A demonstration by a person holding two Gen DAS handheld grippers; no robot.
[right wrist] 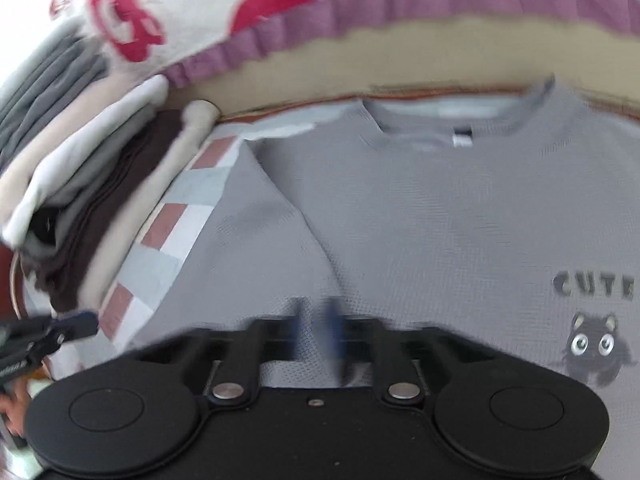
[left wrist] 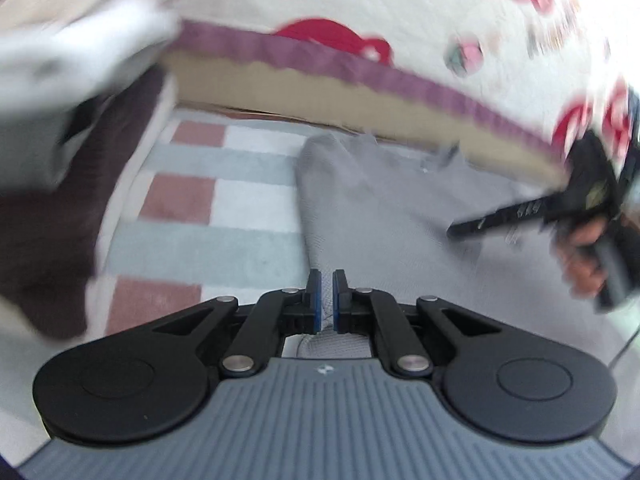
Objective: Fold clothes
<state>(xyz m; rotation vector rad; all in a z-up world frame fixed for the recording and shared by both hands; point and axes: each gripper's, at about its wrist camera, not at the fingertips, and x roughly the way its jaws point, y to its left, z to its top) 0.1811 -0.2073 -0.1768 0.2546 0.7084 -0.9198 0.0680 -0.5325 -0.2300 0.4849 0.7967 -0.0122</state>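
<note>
— Two views; what does the left camera give you?
— I see my left gripper [left wrist: 327, 298] nearly closed, a thin gap between the pads, gray shirt [left wrist: 384, 216] cloth in that gap, over the checkered mat [left wrist: 208, 208]. My right gripper [left wrist: 520, 216] sits far right, blurred.
— And the right camera?
— My right gripper [right wrist: 316, 324] is blurred; I can't tell its grip. The shirt [right wrist: 440, 220] lies flat, collar toward the bed [right wrist: 400, 40], folded stack [right wrist: 92, 200] at left

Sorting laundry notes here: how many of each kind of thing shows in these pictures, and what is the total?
Grey T-shirt laid flat: 1
Stack of folded clothes: 1
Checked mat: 1
Patterned bedcover: 1
Grippers, left gripper and right gripper: 2
Total: 6
</note>
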